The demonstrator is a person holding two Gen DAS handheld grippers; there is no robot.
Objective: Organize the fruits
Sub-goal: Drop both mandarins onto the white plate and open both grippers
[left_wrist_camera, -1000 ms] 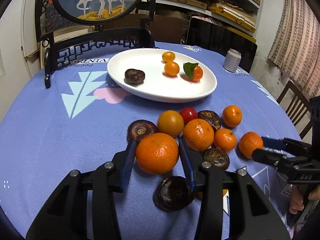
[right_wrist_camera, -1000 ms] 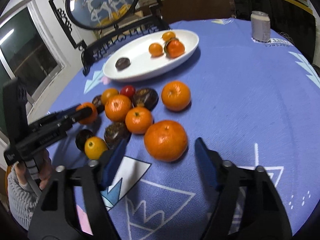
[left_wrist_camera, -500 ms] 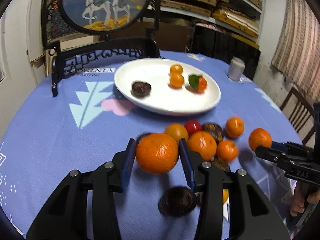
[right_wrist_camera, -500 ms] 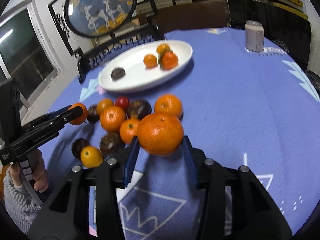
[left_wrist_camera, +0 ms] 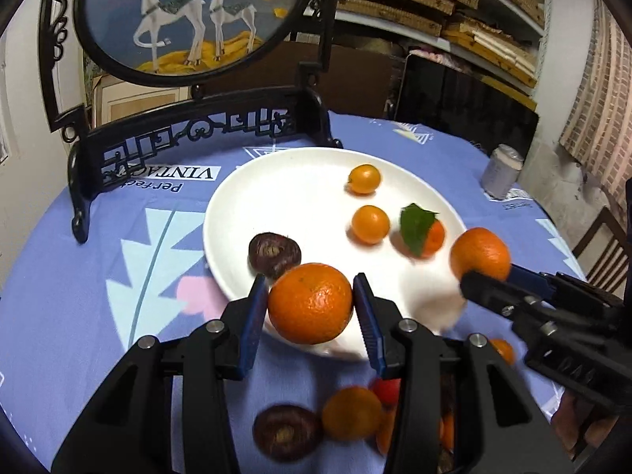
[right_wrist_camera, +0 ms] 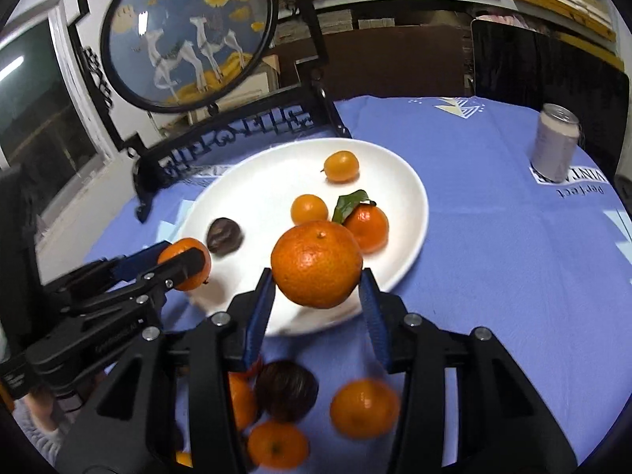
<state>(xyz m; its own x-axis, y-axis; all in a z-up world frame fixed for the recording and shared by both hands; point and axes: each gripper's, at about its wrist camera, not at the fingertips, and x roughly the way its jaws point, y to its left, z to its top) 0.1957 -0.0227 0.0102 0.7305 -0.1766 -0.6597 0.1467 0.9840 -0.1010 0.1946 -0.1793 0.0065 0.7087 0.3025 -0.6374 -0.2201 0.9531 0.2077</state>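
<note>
My left gripper [left_wrist_camera: 310, 308] is shut on a large orange [left_wrist_camera: 311, 303] and holds it above the near rim of the white plate [left_wrist_camera: 284, 181]. My right gripper [right_wrist_camera: 318, 290] is shut on another orange [right_wrist_camera: 316, 263], also above the plate's [right_wrist_camera: 407, 213] near rim. Each gripper shows in the other's view, the right one [left_wrist_camera: 484, 272] and the left one [right_wrist_camera: 185, 264]. On the plate lie a dark chestnut-like fruit [left_wrist_camera: 273, 254], two small kumquats [left_wrist_camera: 364, 178] [left_wrist_camera: 370, 224] and a leafed tangerine [left_wrist_camera: 428, 239]. Several loose fruits [right_wrist_camera: 284, 391] lie on the blue cloth below the grippers.
A black carved stand [left_wrist_camera: 189, 134] with a round deer picture stands behind the plate. A drink can [right_wrist_camera: 555, 142] stands on the cloth at the far right. A wooden chair [left_wrist_camera: 604, 249] is beyond the table's right edge.
Both grippers have lifted their oranges off the cloth and carried them forward to the plate's near rim. The right gripper closed on its orange a second ago.
</note>
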